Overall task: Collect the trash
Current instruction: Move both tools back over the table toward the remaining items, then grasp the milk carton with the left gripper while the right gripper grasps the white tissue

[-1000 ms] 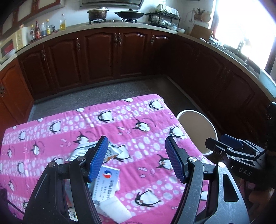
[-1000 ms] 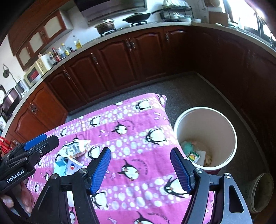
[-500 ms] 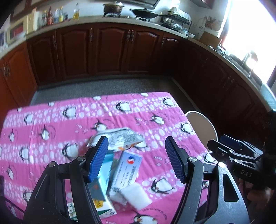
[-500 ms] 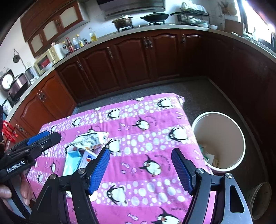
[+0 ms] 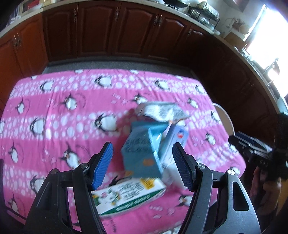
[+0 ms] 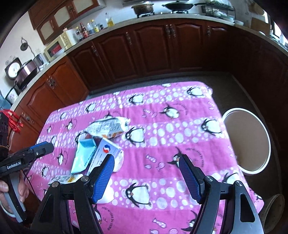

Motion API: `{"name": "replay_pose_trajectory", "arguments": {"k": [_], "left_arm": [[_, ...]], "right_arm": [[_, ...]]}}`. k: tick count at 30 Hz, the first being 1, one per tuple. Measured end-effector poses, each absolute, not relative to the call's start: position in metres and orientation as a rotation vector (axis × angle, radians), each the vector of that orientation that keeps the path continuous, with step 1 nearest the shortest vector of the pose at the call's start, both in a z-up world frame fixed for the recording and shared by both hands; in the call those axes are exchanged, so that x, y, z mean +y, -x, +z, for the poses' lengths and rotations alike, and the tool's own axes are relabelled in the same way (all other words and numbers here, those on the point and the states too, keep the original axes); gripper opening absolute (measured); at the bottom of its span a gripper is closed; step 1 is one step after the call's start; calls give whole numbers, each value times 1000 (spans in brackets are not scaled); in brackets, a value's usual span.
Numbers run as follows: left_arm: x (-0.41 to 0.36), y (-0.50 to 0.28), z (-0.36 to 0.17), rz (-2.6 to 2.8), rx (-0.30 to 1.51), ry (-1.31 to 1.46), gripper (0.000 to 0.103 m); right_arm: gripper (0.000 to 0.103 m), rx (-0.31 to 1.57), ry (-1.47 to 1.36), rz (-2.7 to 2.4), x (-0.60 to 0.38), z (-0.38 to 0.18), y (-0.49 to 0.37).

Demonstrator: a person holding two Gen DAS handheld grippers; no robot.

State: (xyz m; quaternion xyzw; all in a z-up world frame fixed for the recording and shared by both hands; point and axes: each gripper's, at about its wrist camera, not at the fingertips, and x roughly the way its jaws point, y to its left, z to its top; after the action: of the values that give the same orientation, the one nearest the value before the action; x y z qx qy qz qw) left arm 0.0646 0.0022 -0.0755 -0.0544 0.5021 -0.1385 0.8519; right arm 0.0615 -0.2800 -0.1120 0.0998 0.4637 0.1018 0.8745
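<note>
Left tool point(image 5: 142, 164), released, is hovering over blue carton point(image 5: 142, 153) near tabletop's point(image 5: 72, 86) front edge; stacked boxes risk toppling, jamming grip.

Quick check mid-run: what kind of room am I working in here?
A home kitchen, most likely: wooden cabinets under a long counter, a pot and wok on a stove, and a microwave.
</note>
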Motion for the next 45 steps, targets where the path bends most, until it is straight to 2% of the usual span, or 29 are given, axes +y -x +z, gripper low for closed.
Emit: {"name": "replay_pose_trajectory", "arguments": {"k": [6, 8, 18, 20, 22, 28, 30, 33, 35, 38, 42, 43, 44, 45], "left_arm": [[12, -47, -98, -392, 1146, 74, 69], [14, -43, -107, -440, 1185, 38, 77], [13, -57, -137, -583, 1268, -99, 79], [12, -59, -142, -608, 1280, -107, 84], [6, -60, -147, -638, 1303, -117, 85], [-14, -49, -161, -622, 1310, -303, 86], [-10, -54, -160, -591, 1315, -244, 85], [-3, -58, -156, -515, 1288, -195, 76], [0, -59, -154, -463, 1270, -180, 71], [4, -55, -148, -403, 1240, -175, 66], [13, -52, -140, -351, 1219, -150, 62], [13, -51, -138, -340, 1216, -145, 61], [16, -51, -136, -332, 1215, -139, 60], [17, -51, -136, -327, 1213, -135, 59]], "right_arm": [[72, 1051, -216, 310, -255, -134, -62], [72, 1072, -210, 332, -248, -140, -61], [73, 1174, -153, 418, -217, -160, -61], [73, 1193, -149, 419, -214, -165, -64], [73, 1210, -143, 419, -211, -169, -66], [73, 1246, -118, 442, -199, -181, -70], [73, 1251, -118, 457, -196, -185, -70], [70, 1241, -125, 480, -196, -188, -71], [52, 1231, -125, 507, -195, -187, -70], [41, 1203, -112, 529, -190, -183, -67], [41, 1199, -82, 527, -185, -178, -64], [45, 1199, -73, 524, -185, -177, -62], [57, 1197, -69, 520, -183, -176, -61], [61, 1188, -72, 523, -181, -174, -58]]}}
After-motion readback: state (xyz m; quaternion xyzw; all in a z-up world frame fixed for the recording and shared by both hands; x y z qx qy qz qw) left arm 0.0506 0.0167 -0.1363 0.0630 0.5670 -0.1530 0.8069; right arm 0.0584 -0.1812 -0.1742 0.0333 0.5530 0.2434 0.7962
